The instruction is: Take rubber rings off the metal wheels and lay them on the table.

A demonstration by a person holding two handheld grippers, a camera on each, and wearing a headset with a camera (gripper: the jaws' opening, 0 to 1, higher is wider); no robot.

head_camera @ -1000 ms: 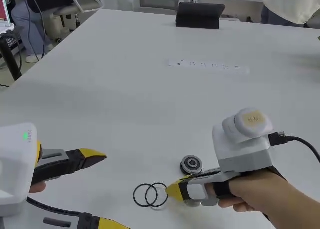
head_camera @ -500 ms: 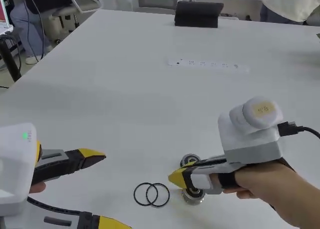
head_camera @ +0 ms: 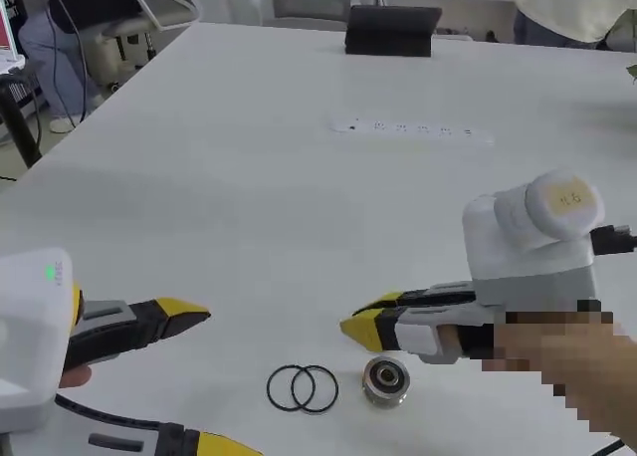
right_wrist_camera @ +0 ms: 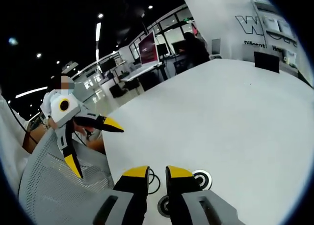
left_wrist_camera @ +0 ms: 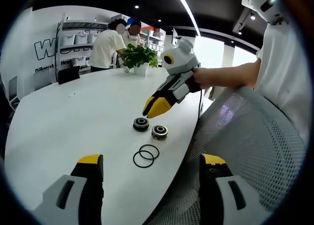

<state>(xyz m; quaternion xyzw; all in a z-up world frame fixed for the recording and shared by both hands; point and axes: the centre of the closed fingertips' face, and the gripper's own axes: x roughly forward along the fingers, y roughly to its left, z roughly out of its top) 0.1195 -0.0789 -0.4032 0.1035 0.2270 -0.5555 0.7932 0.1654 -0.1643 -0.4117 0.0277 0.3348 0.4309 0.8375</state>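
My left tool (head_camera: 221,379) hangs nearest to me, just left of the two rubber rings (head_camera: 302,387). Its jaws are spread wide with nothing between them, just as they were a second ago. The rings lie flat on the white surface (head_camera: 249,197), overlapping each other, in the same spot as before.

Just right of the rings, and apart from them, a metal wheel (head_camera: 384,378) lies flat. A second ago my right tool covered it; now it sits in the open. The right tool (head_camera: 353,322) is above that wheel, up and to the right of the rings, with its yellow tips pressed nearly together on nothing. A second ago those tips were down at the rings' right edge. Since then the tool has lifted off the surface and drawn back to the right.

A second wheel (left_wrist_camera: 141,124) lies just beyond the first, farther from the rings. In the head view the right tool now hides it, where earlier it was plain to see. Well beyond the rings, a white power strip (head_camera: 413,129) lies on the surface.
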